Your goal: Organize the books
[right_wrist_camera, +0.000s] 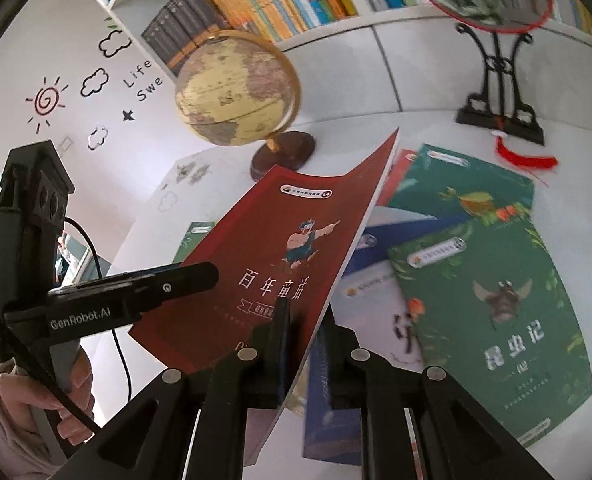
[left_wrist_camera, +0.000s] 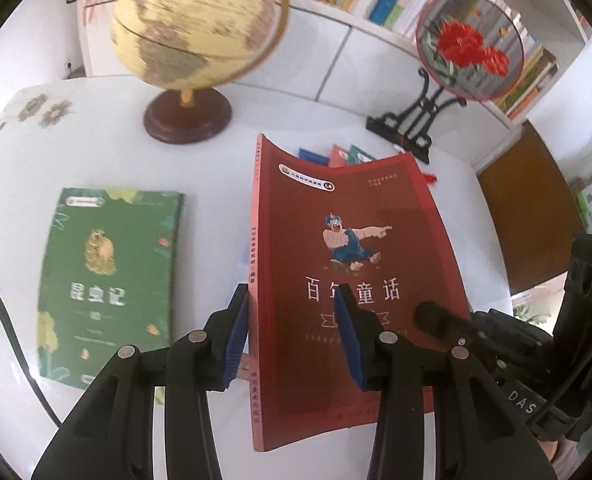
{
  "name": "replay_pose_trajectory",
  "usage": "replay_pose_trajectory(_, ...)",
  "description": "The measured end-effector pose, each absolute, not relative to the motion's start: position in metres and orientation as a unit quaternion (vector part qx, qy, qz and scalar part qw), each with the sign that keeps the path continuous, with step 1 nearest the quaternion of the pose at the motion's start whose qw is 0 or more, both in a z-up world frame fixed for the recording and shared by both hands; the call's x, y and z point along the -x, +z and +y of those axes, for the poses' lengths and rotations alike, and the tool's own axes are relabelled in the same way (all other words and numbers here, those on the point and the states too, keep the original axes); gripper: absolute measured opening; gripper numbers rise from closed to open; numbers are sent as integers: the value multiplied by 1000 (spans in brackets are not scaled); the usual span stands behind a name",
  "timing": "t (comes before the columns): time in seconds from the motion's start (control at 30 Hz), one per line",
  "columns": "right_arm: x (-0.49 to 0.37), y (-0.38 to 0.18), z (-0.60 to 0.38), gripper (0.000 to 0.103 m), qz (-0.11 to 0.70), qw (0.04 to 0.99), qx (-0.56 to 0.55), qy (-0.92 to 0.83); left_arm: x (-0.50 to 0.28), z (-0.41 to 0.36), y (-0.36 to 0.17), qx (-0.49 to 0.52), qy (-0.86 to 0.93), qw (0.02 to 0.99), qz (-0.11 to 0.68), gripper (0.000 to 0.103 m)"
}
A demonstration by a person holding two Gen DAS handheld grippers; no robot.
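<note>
The red book [left_wrist_camera: 356, 248] is raised off the white table [left_wrist_camera: 211, 168], tilted, cover bowed. The left gripper [left_wrist_camera: 296, 340] clamps its spine edge: one pad on the cover, one outside the spine. The right gripper [right_wrist_camera: 300, 344] pinches its opposite page edge. A green book [left_wrist_camera: 107, 280] lies flat on the table beside the left gripper; more books [right_wrist_camera: 476, 280] lie under the right gripper.

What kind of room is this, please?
Probably a home study or a child's reading room: a white bookshelf packed with books, a desk globe on the white table, and sun and cloud wall stickers.
</note>
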State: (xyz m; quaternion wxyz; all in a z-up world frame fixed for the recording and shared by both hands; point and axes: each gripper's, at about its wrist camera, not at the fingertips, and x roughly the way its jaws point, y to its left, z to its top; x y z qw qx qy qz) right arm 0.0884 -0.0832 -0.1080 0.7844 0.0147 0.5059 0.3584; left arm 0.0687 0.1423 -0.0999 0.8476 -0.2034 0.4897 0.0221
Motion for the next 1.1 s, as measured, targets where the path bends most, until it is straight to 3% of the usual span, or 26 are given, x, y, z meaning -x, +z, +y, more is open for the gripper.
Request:
replay_pose_trajectory(0.53,-74,-82,26,13,483,783,25,390,-34,241,-86,226,53,857,460,38)
replay_pose_trajectory(1.1,-53,-92,109,14,491,767,43,411,0,314,-97,252,86,851,452,38)
